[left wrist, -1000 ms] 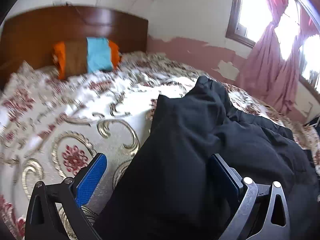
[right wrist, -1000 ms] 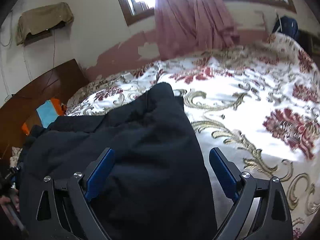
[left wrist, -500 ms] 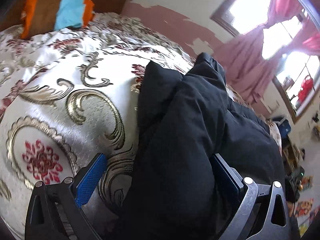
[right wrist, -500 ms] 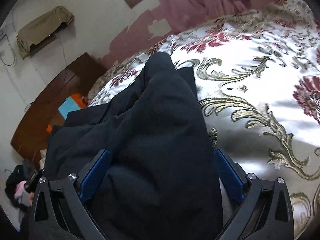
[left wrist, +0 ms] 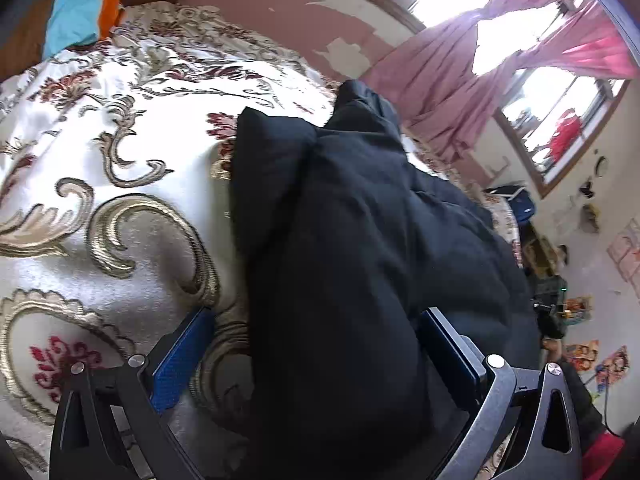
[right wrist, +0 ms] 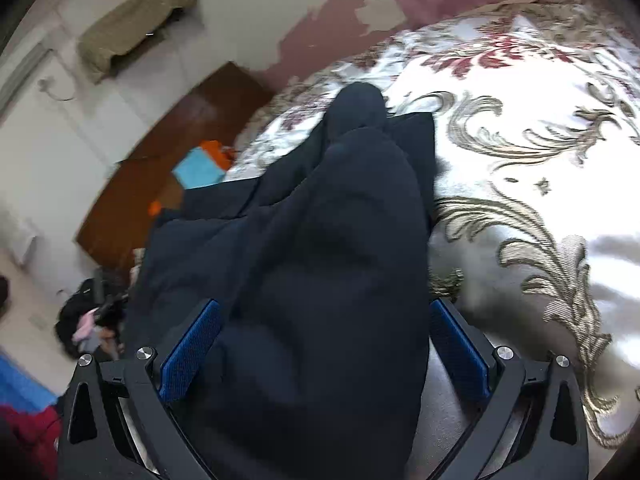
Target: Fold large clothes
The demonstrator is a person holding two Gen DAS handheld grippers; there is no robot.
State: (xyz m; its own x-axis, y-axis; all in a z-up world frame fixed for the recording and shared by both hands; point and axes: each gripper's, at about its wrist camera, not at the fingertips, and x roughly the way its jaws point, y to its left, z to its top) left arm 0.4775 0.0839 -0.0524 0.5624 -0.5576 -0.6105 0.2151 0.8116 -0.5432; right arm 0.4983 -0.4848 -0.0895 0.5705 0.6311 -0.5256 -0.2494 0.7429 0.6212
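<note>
A large black garment (left wrist: 360,248) lies bunched on the flowered bedspread (left wrist: 120,168). My left gripper (left wrist: 316,348) is open, its blue pads either side of the near end of the cloth, which fills the gap. In the right wrist view the same black garment (right wrist: 320,248) runs away from me toward the headboard. My right gripper (right wrist: 324,344) is open, and the cloth passes between its wide-apart blue pads. I cannot tell whether the pads touch the cloth.
A wooden headboard (right wrist: 168,160) with an orange and blue pillow (left wrist: 80,8) stands at the bed's head. Pink curtains (left wrist: 460,80) hang at the windows. The bed's edge drops to a cluttered floor (left wrist: 580,320). Dark items lie on the floor (right wrist: 88,320).
Both cameras have tipped down and rolled toward the bed. The garment has been pushed into a taller, narrower ridge between the fingers. Both jaws stay wide.
</note>
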